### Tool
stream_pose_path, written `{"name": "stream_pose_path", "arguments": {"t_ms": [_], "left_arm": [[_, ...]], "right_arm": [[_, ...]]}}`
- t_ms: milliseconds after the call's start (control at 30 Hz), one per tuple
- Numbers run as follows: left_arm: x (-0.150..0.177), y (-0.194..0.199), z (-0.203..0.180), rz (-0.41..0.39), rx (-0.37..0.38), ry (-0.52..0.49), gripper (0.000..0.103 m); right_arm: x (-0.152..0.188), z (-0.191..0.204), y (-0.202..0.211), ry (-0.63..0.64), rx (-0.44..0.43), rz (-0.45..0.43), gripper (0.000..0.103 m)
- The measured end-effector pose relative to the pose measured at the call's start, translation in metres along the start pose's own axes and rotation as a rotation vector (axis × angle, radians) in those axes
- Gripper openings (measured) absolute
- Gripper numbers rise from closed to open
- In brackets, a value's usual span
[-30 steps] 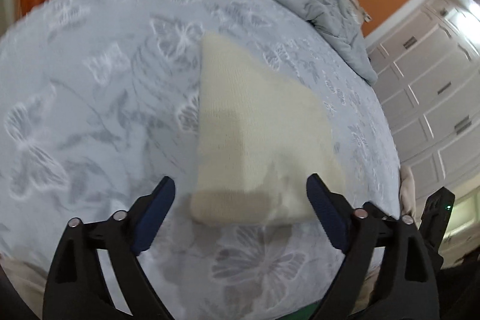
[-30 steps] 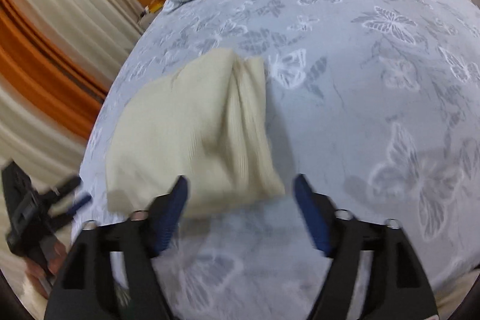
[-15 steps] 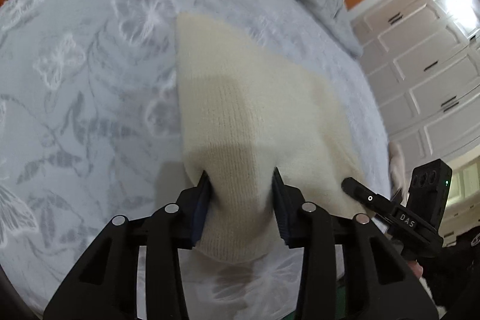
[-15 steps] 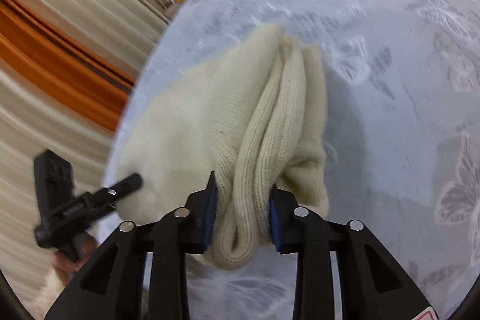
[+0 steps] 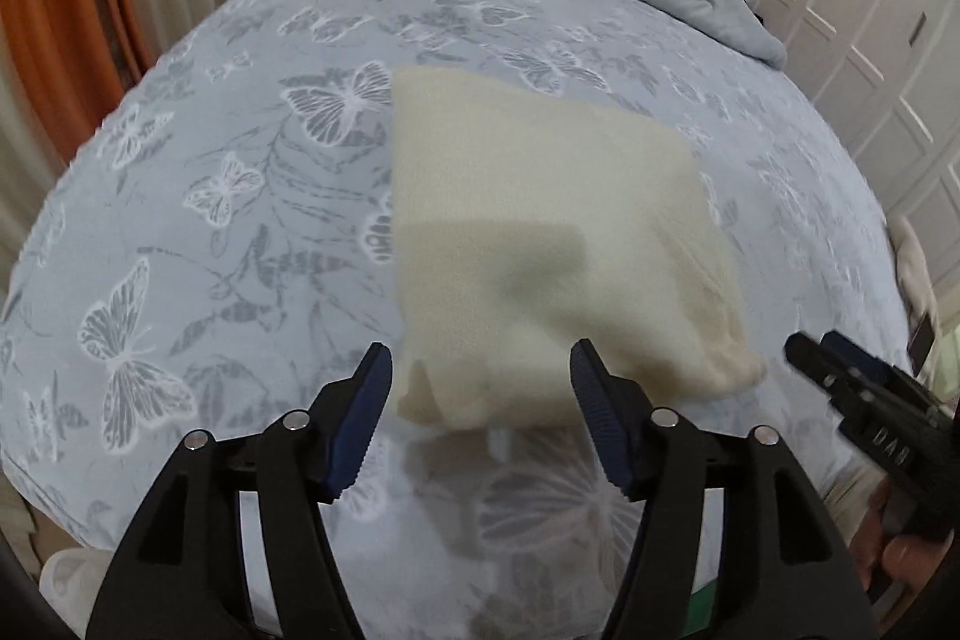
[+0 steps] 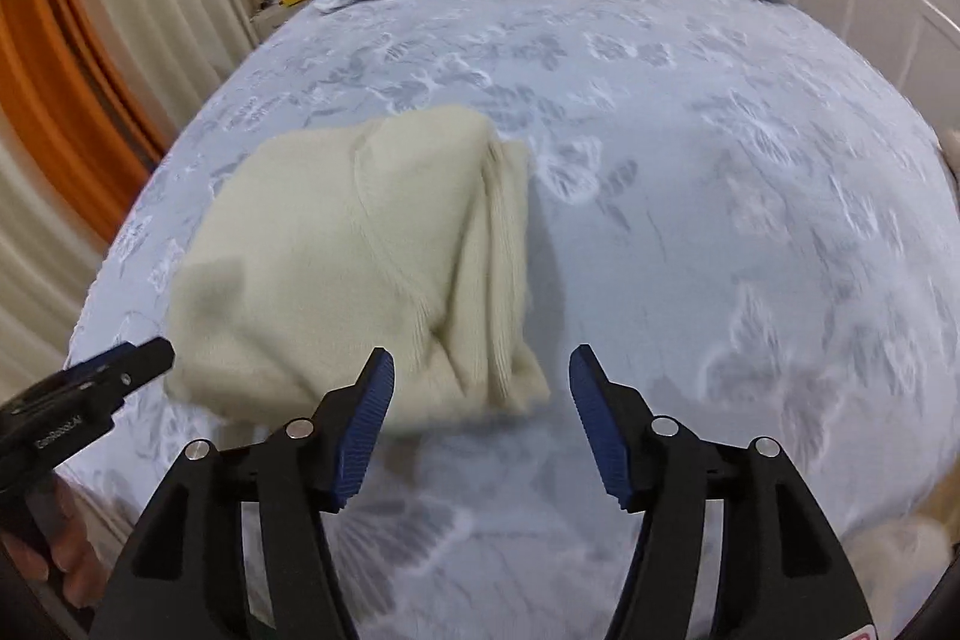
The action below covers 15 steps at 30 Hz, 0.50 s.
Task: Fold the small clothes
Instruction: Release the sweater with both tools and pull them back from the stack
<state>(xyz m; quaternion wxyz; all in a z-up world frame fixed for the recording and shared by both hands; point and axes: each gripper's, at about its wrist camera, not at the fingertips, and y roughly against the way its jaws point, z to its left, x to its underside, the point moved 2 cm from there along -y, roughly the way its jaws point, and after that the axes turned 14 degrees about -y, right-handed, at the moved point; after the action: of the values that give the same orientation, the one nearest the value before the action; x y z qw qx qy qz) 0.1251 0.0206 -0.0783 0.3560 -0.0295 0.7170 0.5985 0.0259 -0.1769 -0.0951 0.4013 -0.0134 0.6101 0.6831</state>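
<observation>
Both grippers just let go: left gripper [image 5: 480, 370] and right gripper [image 6: 480, 376] fingers spread, cream knit [image 5: 540, 232] lying folded at 12 o'clock, probably finished, though blurry.

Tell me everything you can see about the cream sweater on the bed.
The cream sweater is a soft ribbed knit, folded into a rough square bundle. It lies flat on the butterfly bedspread, near its front edge. Stacked ribbed layers show along its right side. Nothing grips it: the left gripper and right gripper are both open, just short of it.
</observation>
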Motion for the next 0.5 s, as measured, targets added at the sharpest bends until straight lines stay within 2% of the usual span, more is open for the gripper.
{"name": "stream_pose_path", "arguments": {"t_ms": [133, 333, 500], "left_arm": [[0.01, 0.007, -0.018, 0.013, -0.017, -0.04, 0.06], [0.028, 0.013, -0.035, 0.023, -0.046, -0.054, 0.06], [0.045, 0.015, -0.045, 0.032, -0.082, -0.069, 0.06]], "right_arm": [[0.03, -0.017, 0.005, -0.01, 0.024, 0.031, 0.06], [0.054, -0.025, 0.024, 0.028, 0.047, -0.006, 0.071], [0.07, -0.029, 0.026, 0.059, 0.058, -0.02, 0.072]]}}
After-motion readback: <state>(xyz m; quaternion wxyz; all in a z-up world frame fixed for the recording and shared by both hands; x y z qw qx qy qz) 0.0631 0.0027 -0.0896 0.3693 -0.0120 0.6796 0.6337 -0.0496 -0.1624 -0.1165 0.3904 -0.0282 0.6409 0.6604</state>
